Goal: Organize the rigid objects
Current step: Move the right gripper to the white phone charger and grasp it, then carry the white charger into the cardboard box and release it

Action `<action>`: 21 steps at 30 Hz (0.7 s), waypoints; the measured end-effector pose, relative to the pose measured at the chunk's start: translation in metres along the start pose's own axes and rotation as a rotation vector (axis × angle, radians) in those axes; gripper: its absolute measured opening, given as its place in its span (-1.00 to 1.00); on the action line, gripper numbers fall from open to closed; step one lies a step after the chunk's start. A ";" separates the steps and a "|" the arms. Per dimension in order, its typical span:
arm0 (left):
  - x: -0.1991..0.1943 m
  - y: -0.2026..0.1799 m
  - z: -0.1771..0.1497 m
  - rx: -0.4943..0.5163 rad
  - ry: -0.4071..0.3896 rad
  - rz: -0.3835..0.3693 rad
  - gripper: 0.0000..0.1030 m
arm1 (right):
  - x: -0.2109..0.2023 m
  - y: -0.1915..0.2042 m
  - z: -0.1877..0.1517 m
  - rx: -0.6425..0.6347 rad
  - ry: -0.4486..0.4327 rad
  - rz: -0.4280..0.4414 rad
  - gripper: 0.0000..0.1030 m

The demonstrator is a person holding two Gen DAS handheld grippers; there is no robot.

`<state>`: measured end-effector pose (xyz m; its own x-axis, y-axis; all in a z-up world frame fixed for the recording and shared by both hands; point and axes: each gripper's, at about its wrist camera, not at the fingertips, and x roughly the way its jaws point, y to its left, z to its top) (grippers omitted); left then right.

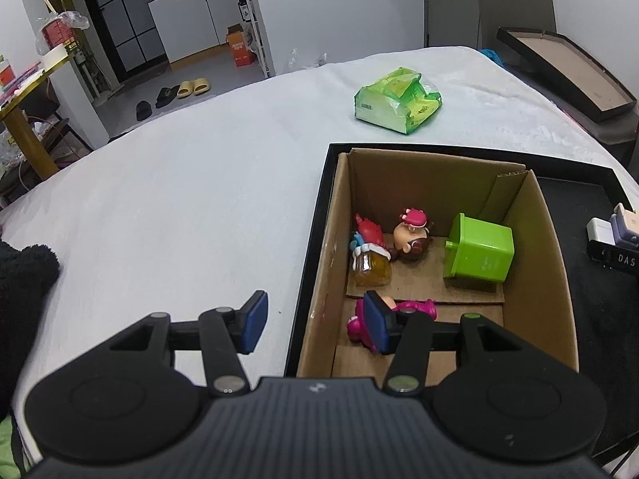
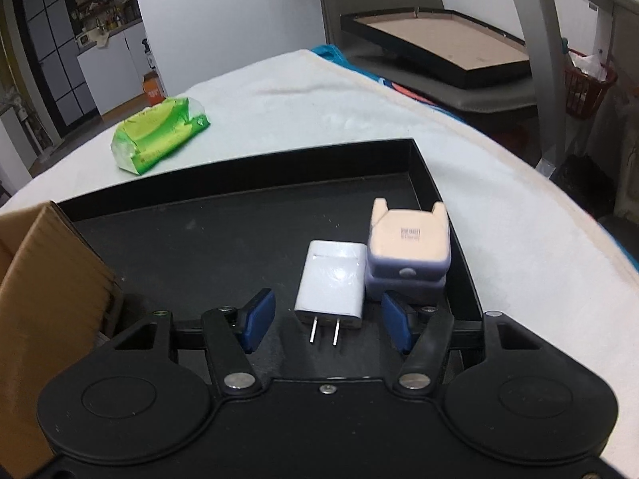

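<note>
Left gripper hovered over near left edge of cardboard box, jaws apart, nothing between pads. One pad over white tablecloth, other over box interior, overlapping pink figurine in view; contact not discernible. Box sat in black tray, at its left end. Inside box: pink figurine lying nearest the camera; green cube container tipped on its side against right wall; big-headed doll with pink cap lying near back; red-and-blue toy on amber base just beside doll, toward left wall.

Right gripper aimed down into open part of tray, jaws apart, no pad contact visible. White plug adapter lay flat between the pads, prongs toward camera, gaps visible on both sides. Peach-and-lavender cube with ear-like corners touching adapter's right side, near tray's right wall. Right pad overlapped cube's lower corner in view. Small black label block reading "DAS" seen from left wrist only, in front of adapter.

Green plastic pack on cloth beyond tray, well apart. Second dark tray with tan floor off the table at back right. Dark fuzzy sleeve at left frame edge.
</note>
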<state>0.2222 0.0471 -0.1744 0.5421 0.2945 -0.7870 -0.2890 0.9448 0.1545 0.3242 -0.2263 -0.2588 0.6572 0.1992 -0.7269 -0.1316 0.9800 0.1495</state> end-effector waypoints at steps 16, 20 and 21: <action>-0.008 0.011 -0.008 -0.036 0.007 -0.009 -0.01 | -0.025 0.009 -0.007 -0.084 0.019 0.012 -0.29; -0.013 0.020 -0.012 -0.061 0.000 -0.026 -0.01 | -0.045 0.011 -0.006 -0.071 0.012 0.024 -0.30; -0.014 0.022 -0.013 -0.066 -0.002 -0.034 -0.01 | -0.051 0.011 -0.005 -0.061 0.010 0.030 -0.30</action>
<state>0.1983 0.0619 -0.1678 0.5543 0.2630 -0.7897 -0.3221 0.9426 0.0879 0.2854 -0.2255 -0.2234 0.6451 0.2282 -0.7292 -0.1965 0.9718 0.1303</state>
